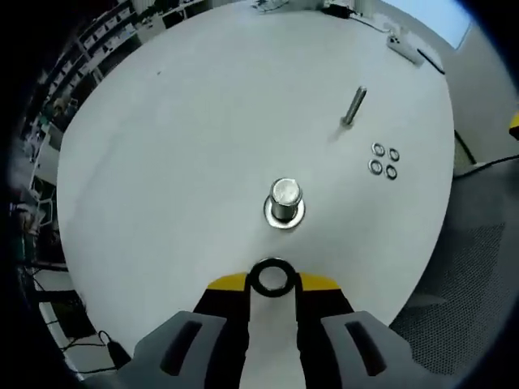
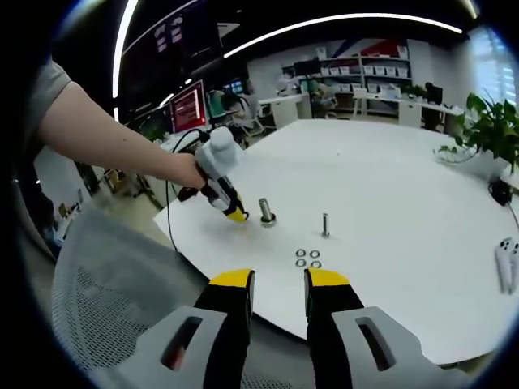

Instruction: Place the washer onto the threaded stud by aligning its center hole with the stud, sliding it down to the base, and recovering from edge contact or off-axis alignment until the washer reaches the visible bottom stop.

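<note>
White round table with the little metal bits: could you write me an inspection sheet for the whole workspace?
Surface: white round table, mostly bare.
Job's things: washer held at the left gripper tips; thick stud upright with a washer already at its base.
Clutter: four spare washers in a cluster; thin bolt standing upright.
Grippers: left shut on the washer, short of the stud; right gripper open, held back off the table edge.
Cables: black cable hanging past the table edge.
Surroundings: mesh chair, potted plant, office desks.
</note>
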